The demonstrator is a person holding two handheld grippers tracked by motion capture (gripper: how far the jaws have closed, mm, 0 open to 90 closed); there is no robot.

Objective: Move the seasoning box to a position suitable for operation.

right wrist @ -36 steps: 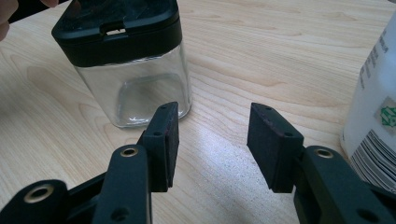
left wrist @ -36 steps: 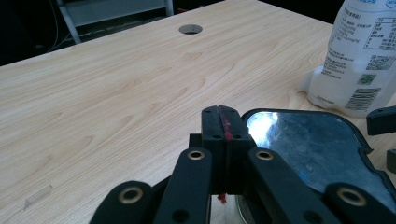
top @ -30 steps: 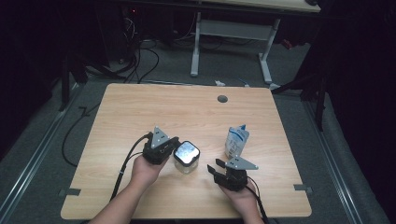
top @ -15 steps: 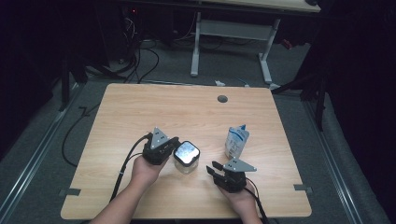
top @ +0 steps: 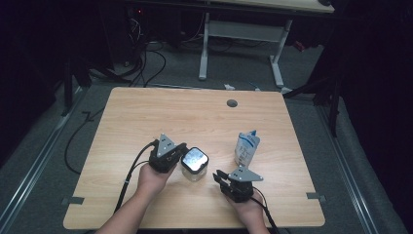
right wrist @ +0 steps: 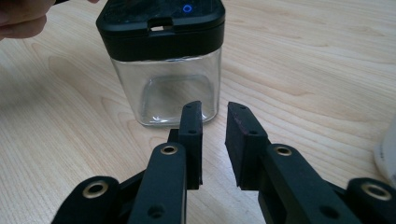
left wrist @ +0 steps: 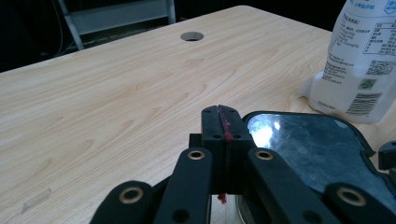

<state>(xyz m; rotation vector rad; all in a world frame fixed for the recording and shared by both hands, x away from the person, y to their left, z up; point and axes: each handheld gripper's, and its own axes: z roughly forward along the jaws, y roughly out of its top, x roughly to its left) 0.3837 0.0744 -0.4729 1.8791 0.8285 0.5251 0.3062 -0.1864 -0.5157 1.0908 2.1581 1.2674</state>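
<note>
A clear glass jar (top: 194, 165) with a black lid (right wrist: 161, 21) stands near the table's front middle. My left gripper (top: 180, 155) sits just left of it, jaws shut (left wrist: 223, 125) with nothing between them, tips beside the lid's (left wrist: 308, 149) edge. My right gripper (top: 218, 175) rests on the table to the jar's right, pointing at its glass wall (right wrist: 163, 88). Its jaws (right wrist: 215, 126) stand open by a narrow gap, a short way from the glass. A white pouch (top: 247, 147) stands upright right of the jar (left wrist: 359, 60).
The wooden table (top: 160, 117) has a round cable hole (top: 232, 103) near its far edge (left wrist: 191, 36). A hand (right wrist: 23, 18) shows beside the jar. Cables trail off the front-left edge. A second desk's legs (top: 277, 58) stand beyond the table.
My right gripper has shifted slightly toward the near edge and turned its tips toward the jar. The left gripper, jar and pouch have stayed put.
</note>
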